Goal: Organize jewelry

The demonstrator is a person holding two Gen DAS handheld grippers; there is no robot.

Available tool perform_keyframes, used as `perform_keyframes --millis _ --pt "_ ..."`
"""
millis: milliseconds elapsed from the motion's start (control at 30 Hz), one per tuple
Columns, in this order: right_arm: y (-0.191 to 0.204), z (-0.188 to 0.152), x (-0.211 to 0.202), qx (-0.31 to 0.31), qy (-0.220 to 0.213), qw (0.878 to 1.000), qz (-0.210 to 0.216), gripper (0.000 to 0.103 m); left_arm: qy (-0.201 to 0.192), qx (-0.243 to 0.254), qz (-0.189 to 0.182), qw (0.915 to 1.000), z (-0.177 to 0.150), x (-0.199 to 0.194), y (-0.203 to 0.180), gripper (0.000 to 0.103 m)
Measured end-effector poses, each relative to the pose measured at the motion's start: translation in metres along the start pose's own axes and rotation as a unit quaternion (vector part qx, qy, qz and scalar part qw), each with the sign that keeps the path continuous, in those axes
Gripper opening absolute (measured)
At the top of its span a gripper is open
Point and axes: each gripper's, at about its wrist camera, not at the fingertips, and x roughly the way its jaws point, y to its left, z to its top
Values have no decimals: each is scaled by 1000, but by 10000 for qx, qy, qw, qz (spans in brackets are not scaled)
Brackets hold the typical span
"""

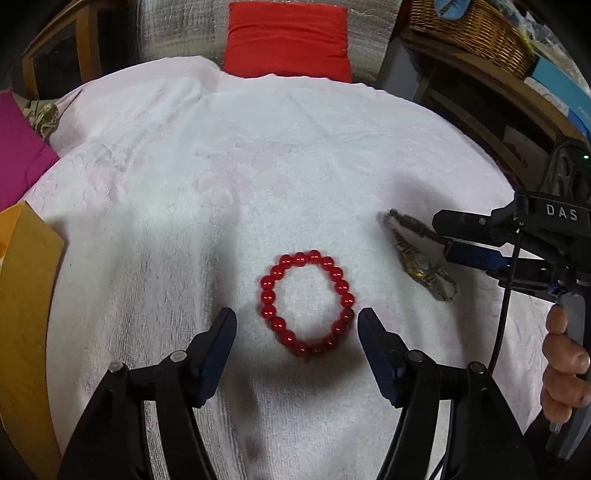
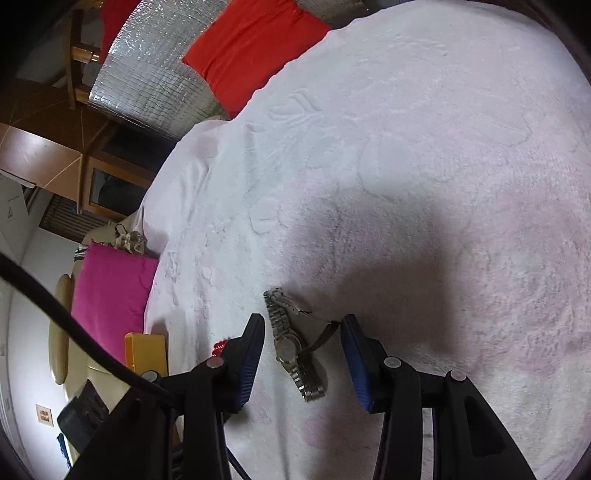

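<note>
A red bead bracelet (image 1: 307,302) lies flat as a ring on the white towel (image 1: 184,221). My left gripper (image 1: 295,320) is open, its fingertips standing on either side of the ring's near half without pressing it. To the right lies a silver metal watch (image 1: 415,264) with a gold-toned face. In the right wrist view the watch (image 2: 288,347) lies stretched out between the blue pads of my right gripper (image 2: 303,324), which is open and does not touch it. The right gripper (image 1: 441,236) shows at the left view's right edge. A sliver of the bracelet (image 2: 221,345) peeks beside the left finger.
A red cushion (image 1: 288,38) lies past the towel's far edge, a pink cushion (image 1: 18,158) at the left. A yellow box (image 1: 26,295) stands at the near left. A wicker basket (image 1: 472,29) sits on wooden shelving at the back right. A hand (image 1: 563,369) holds the right gripper's handle.
</note>
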Motion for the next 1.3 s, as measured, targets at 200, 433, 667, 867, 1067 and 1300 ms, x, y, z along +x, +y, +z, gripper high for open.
perform_keyframes --millis 200,433,667,867,1067,1300 --pt "22 -4 13 -687 -221 9958 -557 45 -142 260 113 9995 -1 3 -7 43" --pt "37 -15 16 -1596 -455 9751 -1474 6 -325 383 51 9987 1 -4 -9 9" --pt "36 -13 -14 -1524 -853 9788 -1073 6 -555 399 -202 9975 4 -19 -8 7" --pt "31 -10 -31 -1278 -945 9858 -539 7 -752 325 -307 9962 3 -35 0 7" --pt "31 -11 -43 -1176 -1097 9864 -336 7 -441 90 -428 9981 3 -26 16 7" --pt "26 -10 -32 -1097 -903 9889 -438 7 -351 50 -422 9985 4 -14 4 72"
